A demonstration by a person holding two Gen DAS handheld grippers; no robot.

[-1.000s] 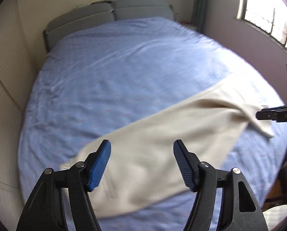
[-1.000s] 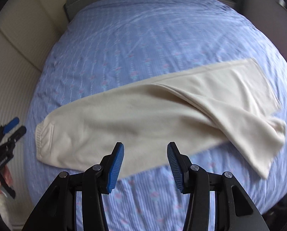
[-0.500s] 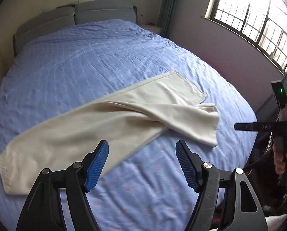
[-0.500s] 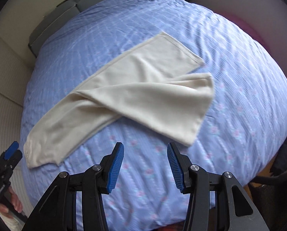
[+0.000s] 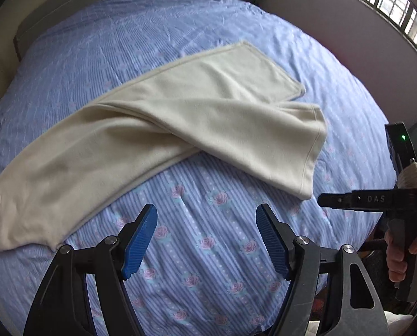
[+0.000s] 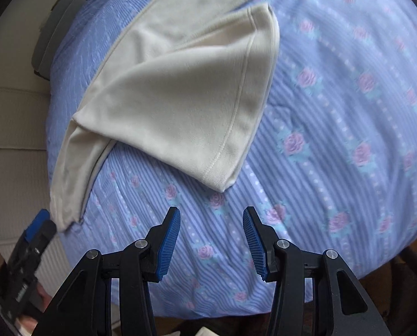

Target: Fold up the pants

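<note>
Cream pants [image 5: 163, 140] lie on the bedspread [image 5: 208, 252] beyond both tongs; left gripper [image 5: 207, 240] and right gripper [image 6: 211, 243] hover empty, jaws apart.

The bed [image 5: 208, 266] was covered in a blue striped bedspread [image 6: 334, 112] with little pink roses on it, a bit rumpled toward the far end. Only thing lying on it was a pair of cream pants [image 5: 180, 128], stretched out left to right across the middle, legs splayed at the right end with one crossing over the other.
</note>
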